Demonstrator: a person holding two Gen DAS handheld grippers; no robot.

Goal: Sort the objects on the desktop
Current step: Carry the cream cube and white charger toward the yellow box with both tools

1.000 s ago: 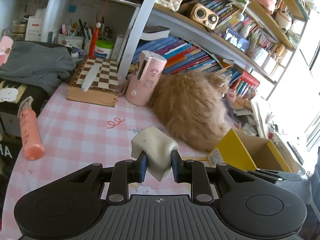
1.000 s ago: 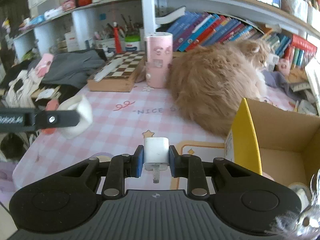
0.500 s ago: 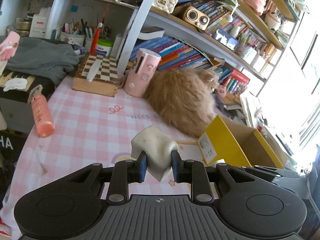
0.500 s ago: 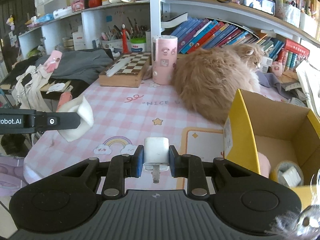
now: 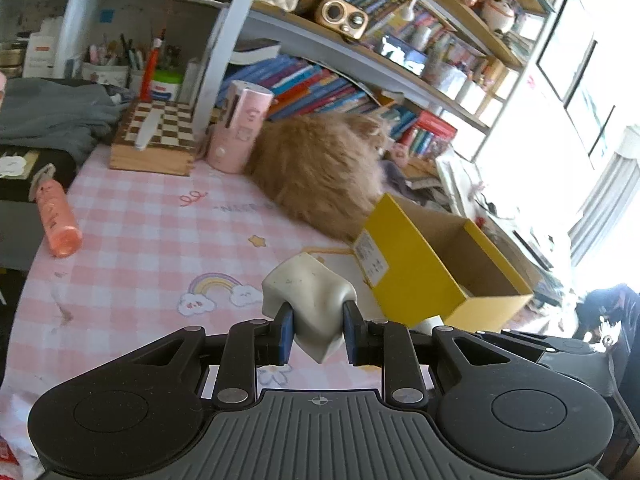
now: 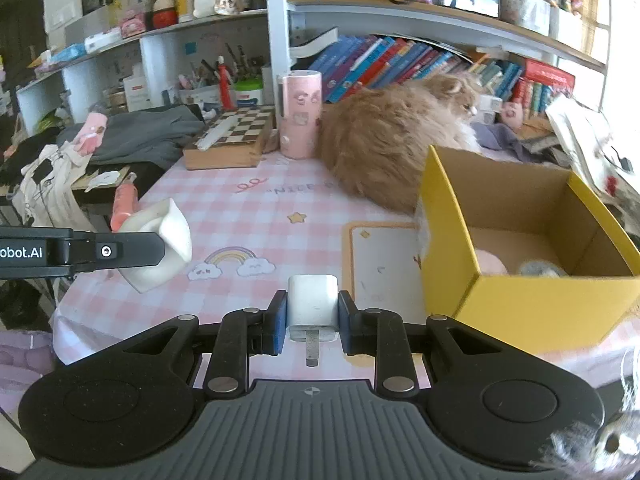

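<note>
A: Diff against a second ago?

B: Both views have slid toward the yellow box (image 6: 452, 276). It fills much more of the right wrist view, and its inside now shows: a pink thing and a grey roll on the floor of the box. In the left wrist view the box (image 5: 404, 268) has moved from the right edge toward the middle.

A: Grips?

B: Unchanged. Left hand-held gripper (image 5: 318, 334) is clamped on the squashed off-white cup (image 5: 308, 300), blue pads pressing its sides. From the right wrist view the same gripper (image 6: 160, 246) sits well left of the box, over the bench (image 6: 248, 208), with the cup (image 6: 160, 240) sticking out past the fingers. Right hand-held gripper (image 6: 313, 320) is clamped on the white charger plug (image 6: 313, 306), prong pointing back at the camera, just left of the box's near corner.

A: Anything else shifted?

B: No. The cat (image 6: 396, 144) lies behind the box, touching its far left corner. The pink cylinder (image 6: 300, 114) and the chessboard (image 6: 236, 136) stand left of the cat, the orange tube (image 5: 56, 216) far left of the box, at the bench edge.
</note>
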